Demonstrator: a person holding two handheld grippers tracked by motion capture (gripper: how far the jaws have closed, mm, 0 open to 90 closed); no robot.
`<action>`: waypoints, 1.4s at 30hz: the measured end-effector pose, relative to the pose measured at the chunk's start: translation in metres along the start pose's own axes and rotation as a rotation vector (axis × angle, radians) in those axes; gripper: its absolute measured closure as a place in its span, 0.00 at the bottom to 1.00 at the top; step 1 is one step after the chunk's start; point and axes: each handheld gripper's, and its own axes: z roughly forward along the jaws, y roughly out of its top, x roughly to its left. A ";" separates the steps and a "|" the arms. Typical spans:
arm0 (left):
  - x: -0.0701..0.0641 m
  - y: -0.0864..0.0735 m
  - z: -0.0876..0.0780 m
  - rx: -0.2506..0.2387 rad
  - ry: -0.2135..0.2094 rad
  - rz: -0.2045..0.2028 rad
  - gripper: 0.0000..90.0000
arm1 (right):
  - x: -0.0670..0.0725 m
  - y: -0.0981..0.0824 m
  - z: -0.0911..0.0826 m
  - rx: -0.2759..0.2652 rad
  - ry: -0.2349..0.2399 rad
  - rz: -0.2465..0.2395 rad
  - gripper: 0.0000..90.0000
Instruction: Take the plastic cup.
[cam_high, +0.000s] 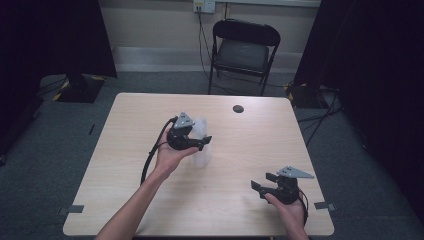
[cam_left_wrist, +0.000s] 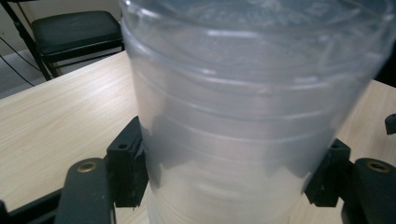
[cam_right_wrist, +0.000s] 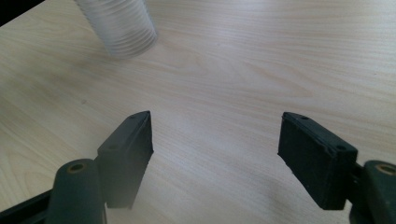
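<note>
My left gripper (cam_high: 192, 141), wrist cocked up over the table (cam_high: 125, 165) middle, has its jaws clamped on the stack of clear plastic cups (cam_left_wrist: 243, 116), upright. My right gripper (cam_high: 263, 182) rests near the front edge, jaws wide apart, nothing between.

The setting is a recording room or lab bay, not a home. A single light wood-laminate table (cam_high: 210, 200) stands on grey carpet (cam_high: 55, 145). Black curtains (cam_high: 55, 35) hang to the left of the table and to its right, screening the area. Behind the table, a black folding chair (cam_high: 243, 52) stands against a plain wall, with a wall socket (cam_high: 204, 5) above it and cables running down. Tape marks (cam_high: 75, 209) lie on the carpet at the table's near corners.
</note>
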 end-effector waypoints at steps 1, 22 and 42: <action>0.000 0.000 0.000 -0.001 -0.001 -0.005 0.33 | 0.000 0.000 0.000 0.000 -0.001 0.000 0.29; -0.002 0.009 -0.013 -0.070 0.001 -0.036 0.38 | 0.000 0.000 0.000 0.002 -0.002 0.001 0.29; -0.006 0.025 -0.026 -0.138 -0.018 -0.012 0.42 | 0.000 0.000 0.000 0.002 0.000 -0.001 0.29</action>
